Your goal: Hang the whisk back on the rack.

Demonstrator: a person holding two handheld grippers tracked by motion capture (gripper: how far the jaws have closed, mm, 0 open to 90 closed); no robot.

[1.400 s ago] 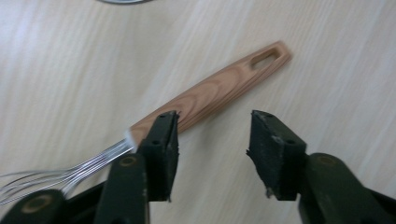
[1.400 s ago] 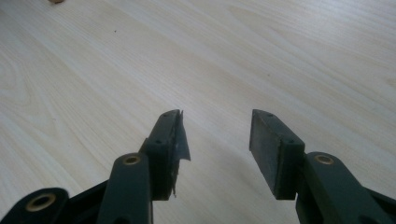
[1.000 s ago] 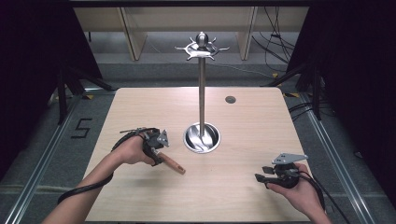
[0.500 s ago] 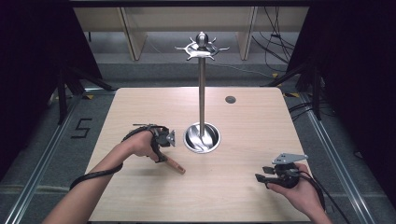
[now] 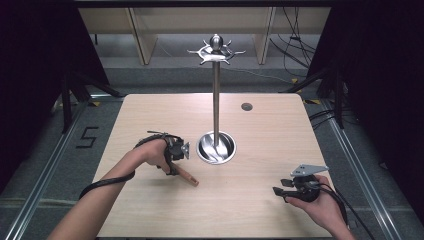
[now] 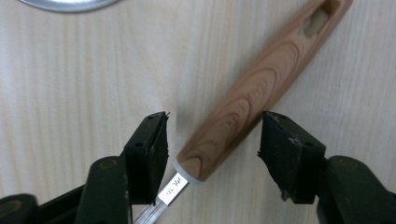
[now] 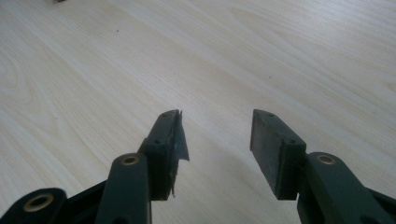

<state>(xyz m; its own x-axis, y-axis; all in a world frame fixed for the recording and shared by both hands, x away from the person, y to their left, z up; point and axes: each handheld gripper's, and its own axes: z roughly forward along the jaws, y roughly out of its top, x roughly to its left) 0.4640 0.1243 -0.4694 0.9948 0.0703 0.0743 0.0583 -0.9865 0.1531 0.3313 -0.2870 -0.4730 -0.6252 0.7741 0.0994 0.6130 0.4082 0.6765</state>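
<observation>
Utensil with wooden handle (image 6: pixel 252 98) flat on table (image 5: pixel 150 115), at seven o'clock from stand base (image 5: pixel 216 148). Left gripper (image 6: pixel 212 140) wide open astride handle, presumably lined up to close. Right gripper (image 7: pixel 217 140) at five o'clock, open, empty, parked clear.

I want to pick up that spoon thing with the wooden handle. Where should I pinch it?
Pinch the wooden handle near its thick middle, coming straight down from above. It lies flat on the table, so its long rounded sides are free for a jaw on each. The left gripper already straddles it, open. The thin metal neck would likely slip.
</observation>
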